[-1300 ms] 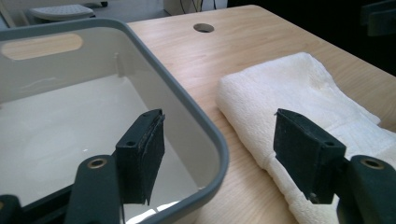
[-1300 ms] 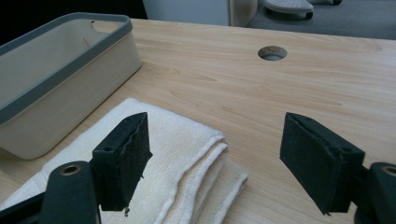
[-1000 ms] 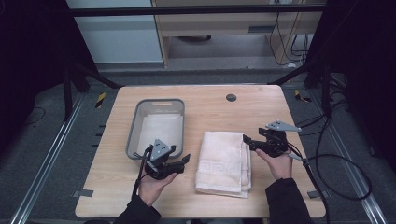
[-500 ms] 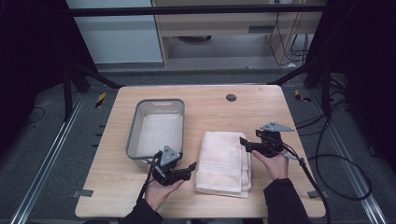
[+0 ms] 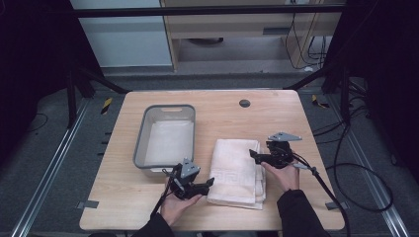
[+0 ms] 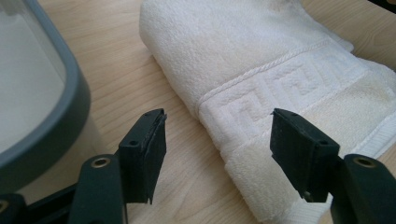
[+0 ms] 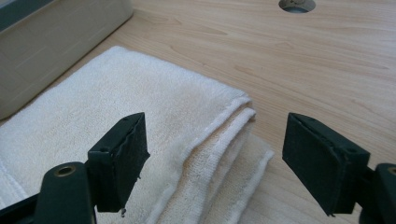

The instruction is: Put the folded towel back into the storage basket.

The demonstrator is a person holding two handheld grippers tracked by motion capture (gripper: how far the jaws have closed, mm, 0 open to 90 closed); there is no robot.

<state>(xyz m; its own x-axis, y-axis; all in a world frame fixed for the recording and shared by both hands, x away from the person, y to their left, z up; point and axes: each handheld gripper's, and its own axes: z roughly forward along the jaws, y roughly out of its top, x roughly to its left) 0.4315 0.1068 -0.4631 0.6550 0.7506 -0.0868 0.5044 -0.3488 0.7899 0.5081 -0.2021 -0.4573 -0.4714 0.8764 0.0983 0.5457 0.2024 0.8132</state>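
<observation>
At the near edge of the pale wooden tabletop (image 5: 123,197) the person's two forearms come in from below, each hand holding a claw. The left claw (image 5: 210,183) sits low over the wood just beside the near left corner of a folded white towel (image 5: 237,170), its jaws spread wide apart and holding nothing; in the left gripper view they frame the towel's rolled edge and its woven key-pattern band (image 6: 280,91), with one jaw over bare wood and the other over the cloth, though whether either touches the towel cannot be told. The right claw (image 5: 253,154), with a grey three-cornered plate (image 5: 284,137) on top and a black cable (image 5: 328,192) trailing toward the near right, hangs at the towel's right edge, about midway along it. Its jaws are also parted and empty; the right gripper view looks between them at the stacked folds of the towel's corner (image 7: 233,126) and bare wood to one side. The towel lies flat in the middle of the tabletop, its long side running away from the person. Just left of it and a little farther back stands a grey rectangular tub (image 5: 141,143) with a pale inside; its rounded rim shows at the edge of the left gripper view. Farther still, near the back edge, is a small dark round hole (image 5: 244,103) in the wood.
</observation>
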